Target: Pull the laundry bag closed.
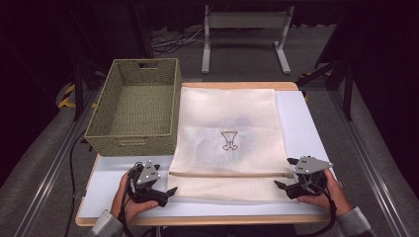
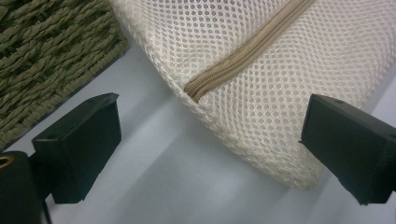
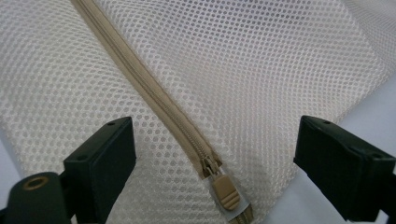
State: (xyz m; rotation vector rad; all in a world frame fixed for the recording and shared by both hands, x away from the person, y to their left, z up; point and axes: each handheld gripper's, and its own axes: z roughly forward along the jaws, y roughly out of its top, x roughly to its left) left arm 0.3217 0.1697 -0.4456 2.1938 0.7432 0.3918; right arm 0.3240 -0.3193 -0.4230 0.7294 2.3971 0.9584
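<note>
My right gripper point(image 3: 212, 158), jaws spread, straddles the tan zipper pull point(image 3: 226, 192) at five o'clock on the cream mesh laundry bag point(image 1: 230, 133). My left gripper point(image 2: 210, 149), also released, should pin the zipper's closed end point(image 2: 192, 92) at seven o'clock first.

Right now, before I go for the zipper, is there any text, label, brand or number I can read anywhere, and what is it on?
No readable words or numbers anywhere.
Mesh laundry bag: a small dark printed mark at its middle, a drawing rather than letters, too small to make out.
Zipper pull: plain tan, no brand visible.
Woven basket: no tag or label visible.
Left gripper and right gripper: no markings legible.
</note>
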